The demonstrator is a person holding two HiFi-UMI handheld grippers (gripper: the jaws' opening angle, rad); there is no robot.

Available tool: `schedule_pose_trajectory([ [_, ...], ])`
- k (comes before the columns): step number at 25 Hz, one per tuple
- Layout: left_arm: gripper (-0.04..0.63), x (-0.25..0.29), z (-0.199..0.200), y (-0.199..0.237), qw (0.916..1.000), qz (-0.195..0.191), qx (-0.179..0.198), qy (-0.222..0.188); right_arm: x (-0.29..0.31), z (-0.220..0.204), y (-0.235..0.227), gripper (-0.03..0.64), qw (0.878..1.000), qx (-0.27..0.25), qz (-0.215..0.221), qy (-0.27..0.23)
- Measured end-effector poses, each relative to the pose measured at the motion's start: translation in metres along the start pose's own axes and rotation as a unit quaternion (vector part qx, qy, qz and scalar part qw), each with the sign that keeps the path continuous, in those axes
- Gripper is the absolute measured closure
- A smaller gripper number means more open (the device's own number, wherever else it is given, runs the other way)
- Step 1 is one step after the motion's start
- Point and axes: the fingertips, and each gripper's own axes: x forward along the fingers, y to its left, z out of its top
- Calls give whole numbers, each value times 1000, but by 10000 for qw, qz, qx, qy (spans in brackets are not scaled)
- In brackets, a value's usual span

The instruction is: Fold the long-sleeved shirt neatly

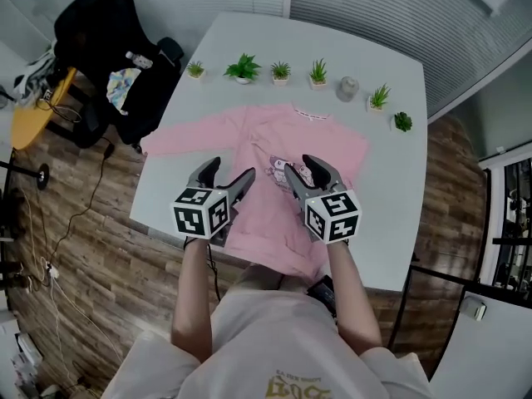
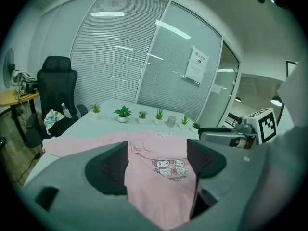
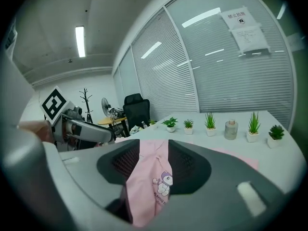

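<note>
A pink long-sleeved shirt [image 1: 259, 135] lies front up on the white table [image 1: 378, 189], with its collar at the far side. Its hem hangs over the near edge, and one sleeve [image 1: 170, 142] stretches out to the left. A cartoon print [image 2: 169, 167] marks the chest. My left gripper [image 1: 231, 173] hovers over the shirt's left half, jaws apart, nothing between them. My right gripper [image 1: 301, 166] hovers over the print, also open and empty. In the left gripper view [image 2: 156, 162] and the right gripper view [image 3: 153, 165] the shirt shows through the gap, lying below on the table.
Several small potted plants [image 1: 243, 67] and a grey jar [image 1: 347, 87] line the table's far edge. A black office chair [image 1: 108, 48] with a bottle and cloth on it stands at the far left. Wooden floor surrounds the table.
</note>
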Motion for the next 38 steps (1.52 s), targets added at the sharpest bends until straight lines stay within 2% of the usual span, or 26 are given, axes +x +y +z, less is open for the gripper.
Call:
schedule_pose_trajectory([
  [8, 212, -52, -17, -14, 9992, 349, 63, -174, -45, -13, 23, 430, 9991, 318, 155, -212],
  [13, 212, -79, -28, 5, 9981, 580, -16, -183, -46, -22, 54, 430, 9984, 371, 383, -203],
  [17, 220, -86, -24, 27, 9970, 728, -68, -263, -37, -21, 60, 430, 9982, 400, 400, -194],
  [22, 218, -81, -19, 73, 9961, 844, -103, -212, -2, -19, 67, 430, 9983, 471, 331, -125],
  [25, 213, -71, -20, 110, 9953, 958, 114, 48, 30, -21, 75, 430, 9985, 476, 266, 8],
  [30, 213, -47, -23, 172, 9955, 884, -7, 331, 85, -28, 82, 430, 9980, 568, 61, 261],
  [34, 221, -35, -29, 224, 9918, 1118, 166, 594, 125, -32, 87, 430, 9970, 629, -33, 440],
  [38, 227, -24, -36, 266, 9899, 1197, -11, 758, 152, -35, 88, 430, 9959, 657, -116, 606],
])
